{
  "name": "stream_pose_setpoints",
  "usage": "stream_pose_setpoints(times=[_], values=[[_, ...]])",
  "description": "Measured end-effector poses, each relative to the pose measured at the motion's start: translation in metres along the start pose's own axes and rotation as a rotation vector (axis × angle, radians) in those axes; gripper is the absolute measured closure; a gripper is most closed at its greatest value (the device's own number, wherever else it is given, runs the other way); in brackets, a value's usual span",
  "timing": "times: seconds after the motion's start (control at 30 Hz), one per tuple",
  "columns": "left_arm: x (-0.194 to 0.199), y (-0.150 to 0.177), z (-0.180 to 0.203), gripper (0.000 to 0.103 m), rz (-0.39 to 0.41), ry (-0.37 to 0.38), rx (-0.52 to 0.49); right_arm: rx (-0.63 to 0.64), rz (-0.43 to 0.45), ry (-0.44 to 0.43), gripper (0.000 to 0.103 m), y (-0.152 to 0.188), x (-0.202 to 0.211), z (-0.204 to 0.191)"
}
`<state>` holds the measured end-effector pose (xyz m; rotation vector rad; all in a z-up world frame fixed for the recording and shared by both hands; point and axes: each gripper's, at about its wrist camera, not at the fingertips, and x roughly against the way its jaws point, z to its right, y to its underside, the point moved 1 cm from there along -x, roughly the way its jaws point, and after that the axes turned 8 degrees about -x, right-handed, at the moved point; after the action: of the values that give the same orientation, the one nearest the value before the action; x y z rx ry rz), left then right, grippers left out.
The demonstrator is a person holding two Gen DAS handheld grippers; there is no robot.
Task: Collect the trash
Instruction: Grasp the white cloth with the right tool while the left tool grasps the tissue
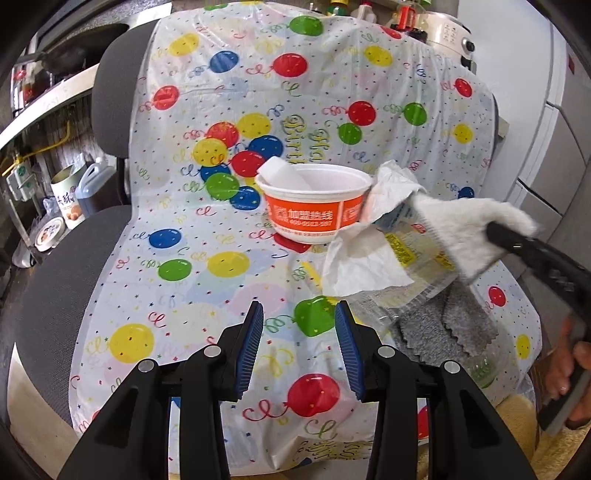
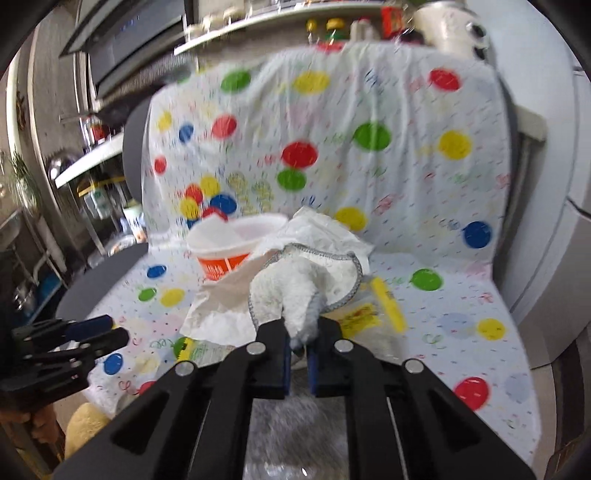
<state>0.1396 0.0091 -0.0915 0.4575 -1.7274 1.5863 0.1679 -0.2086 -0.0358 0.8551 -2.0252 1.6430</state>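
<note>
An orange-and-white paper bowl [image 1: 314, 210] [image 2: 229, 245] stands on the chair seat with a white block inside. Right of it lie a crumpled white tissue [image 1: 364, 266] [image 2: 218, 317], a clear plastic package with yellow labels [image 1: 413, 254] [image 2: 364, 317] and a grey cloth [image 1: 443, 325]. My right gripper [image 2: 301, 334] [image 1: 496, 232] is shut on a white fluffy cloth [image 2: 295, 288] [image 1: 476, 225] and holds it above the package. Nearer the seat's front edge, my left gripper [image 1: 300, 308] [image 2: 92, 332] is open with nothing between its blue pads.
A balloon-print plastic sheet [image 1: 221, 288] covers the dark office chair [image 1: 110, 92]. Shelves with cans and a jug [image 1: 85, 184] stand at the left. A rice cooker [image 1: 450, 33] and bottles sit behind the chair, white cabinets [image 1: 554, 147] at the right. A hand [image 1: 569, 369] grips the right tool.
</note>
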Motion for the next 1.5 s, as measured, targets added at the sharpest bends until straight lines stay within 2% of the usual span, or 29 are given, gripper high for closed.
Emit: stream_pose_setpoints(times=[0.13,0.33,0.43,0.5,0.53,0.57,0.73,0.83,1.0,1.1,1.2,1.23,1.27,1.3,1.33,1.37,1.5], values=[[-0.003,-0.008,0.013,0.054,0.003,0.027,-0.024,-0.003,0.021,0.019,0.096,0.005,0.031,0.013],[-0.015,-0.027,0.034,0.051,0.009,0.061,-0.059,-0.008,-0.043,0.05,0.096,0.039,0.054,0.031],[-0.025,-0.039,0.039,0.029,0.028,0.049,-0.046,-0.041,-0.035,0.062,0.096,0.044,0.057,0.041],[-0.03,-0.048,0.041,0.027,0.051,0.044,-0.033,-0.065,-0.027,0.054,0.096,0.044,0.057,0.047],[-0.035,-0.054,0.043,0.019,0.055,0.04,-0.028,-0.069,-0.025,0.051,0.096,0.044,0.057,0.048],[-0.039,-0.06,0.045,0.016,0.057,0.036,-0.023,-0.07,-0.022,0.048,0.096,0.043,0.056,0.049],[-0.075,-0.086,0.047,0.016,0.024,0.013,0.039,-0.072,0.001,0.04,0.096,0.038,0.051,0.053],[-0.097,-0.095,0.045,0.016,-0.014,-0.008,0.093,-0.067,0.012,0.047,0.096,0.036,0.049,0.055],[-0.114,-0.1,0.046,0.017,-0.027,-0.017,0.158,-0.07,0.018,0.057,0.096,0.037,0.048,0.064],[-0.121,-0.102,0.051,0.024,-0.039,-0.031,0.166,-0.08,0.023,0.066,0.096,0.038,0.049,0.069],[-0.122,-0.104,0.054,0.037,-0.05,-0.048,0.163,-0.089,0.022,0.068,0.096,0.04,0.051,0.074],[-0.121,-0.104,0.057,0.048,-0.055,-0.051,0.156,-0.095,0.022,0.066,0.096,0.041,0.052,0.076],[-0.12,-0.104,0.059,0.065,-0.061,-0.054,0.149,-0.099,0.024,0.068,0.096,0.042,0.053,0.077],[-0.12,-0.104,0.06,0.073,-0.07,-0.056,0.141,-0.102,0.026,0.07,0.096,0.043,0.055,0.078],[-0.12,-0.103,0.062,0.087,-0.081,-0.049,0.134,-0.104,0.028,0.069,0.096,0.043,0.057,0.078],[-0.118,-0.101,0.062,0.097,-0.085,-0.05,0.127,-0.107,0.031,0.068,0.096,0.043,0.059,0.079],[-0.106,-0.098,0.062,0.101,-0.061,-0.051,0.091,-0.11,0.054,0.074,0.096,0.042,0.071,0.079]])
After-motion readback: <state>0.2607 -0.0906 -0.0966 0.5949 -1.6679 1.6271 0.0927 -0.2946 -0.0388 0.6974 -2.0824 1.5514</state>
